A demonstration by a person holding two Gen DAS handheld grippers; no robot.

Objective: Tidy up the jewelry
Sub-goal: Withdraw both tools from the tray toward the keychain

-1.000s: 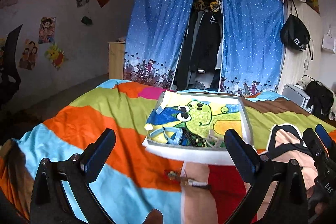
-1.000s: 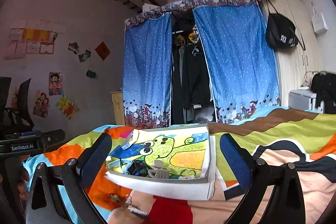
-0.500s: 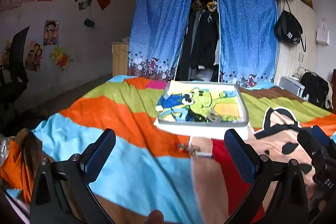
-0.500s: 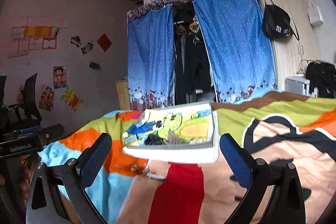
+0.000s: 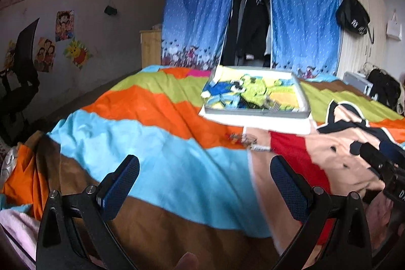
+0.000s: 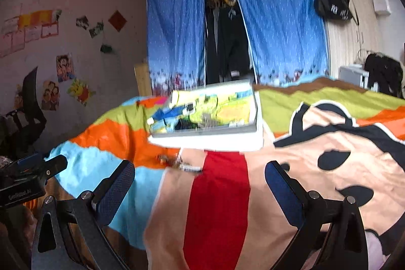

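Left wrist view shows the jewelry [image 5: 246, 139], a small shiny tangle lying loose on the bed cover [image 5: 157, 163], right where the orange, red and peach patches meet. It sits just in front of the tray [image 5: 255, 114], near its front edge but not in it. The tray has a bright cartoon picture inside and a few small things in it already, too blurry to name. My guess is the tray is the home for the jewelry, and it is placed in the middle of the bed so both tools can reach it.

The left tool [image 5: 205, 184] is wide open and holds nothing. The jewelry is out ahead of it, a bit to the right of the gap between its fingers, and well apart from them.

In the right wrist view the right tool [image 6: 200, 184] is also wide open and empty. The jewelry [image 6: 181, 163] lies ahead of it, nearer its left finger, not touching.

Both tools are probably open so that one can come down and pinch the jewelry.

Behind the bed hang blue curtains [image 5: 200, 6].
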